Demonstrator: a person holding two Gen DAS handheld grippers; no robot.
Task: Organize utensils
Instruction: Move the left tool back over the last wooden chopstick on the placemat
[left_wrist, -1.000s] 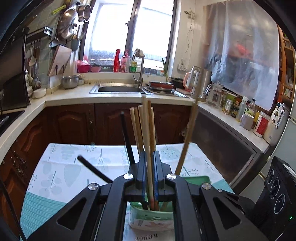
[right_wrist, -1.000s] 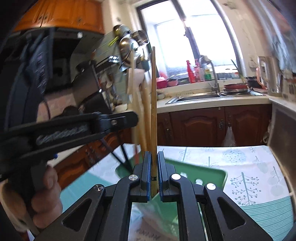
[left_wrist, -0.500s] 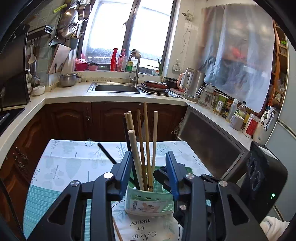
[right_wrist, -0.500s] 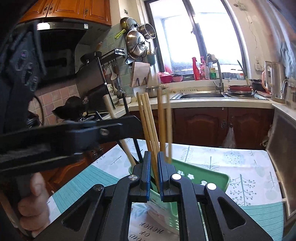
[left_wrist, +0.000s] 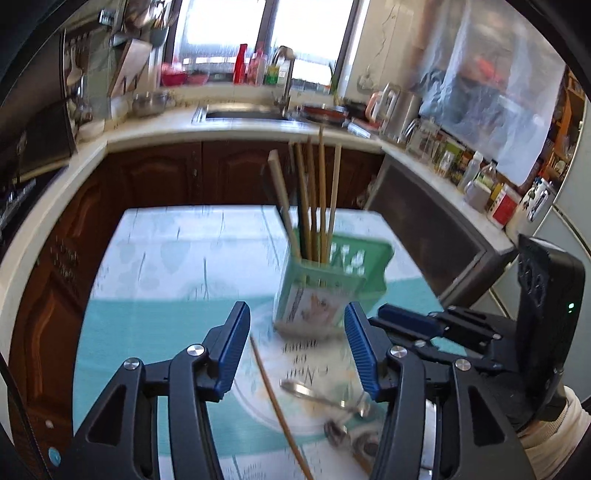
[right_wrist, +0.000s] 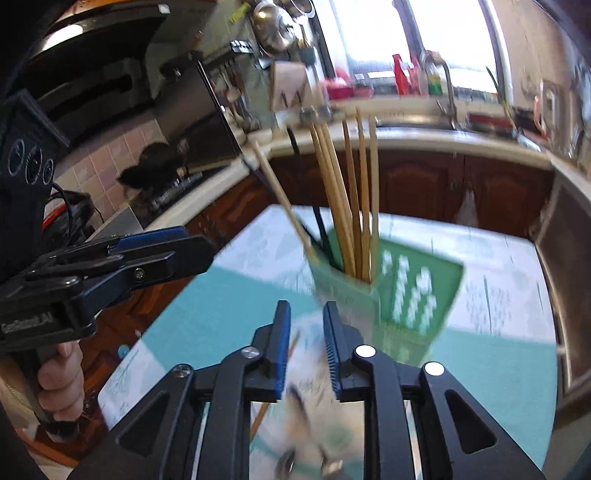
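Fingers on both my grippers — left (left_wrist: 295, 347), right (right_wrist: 304, 350) — have just been opening and hold nothing. My chopsticks (left_wrist: 314, 203) now stand in the green holder (left_wrist: 317, 291) mid-frame — a spoon (left_wrist: 321, 397) waits on the surface (left_wrist: 166, 258), lower centre.

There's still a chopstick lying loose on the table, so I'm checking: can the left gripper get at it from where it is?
Probably yes. The left gripper is open and empty, and the loose chopstick lies flat on the tablecloth right below its fingers, nothing on top. The spoons beside it might crowd the pinch.
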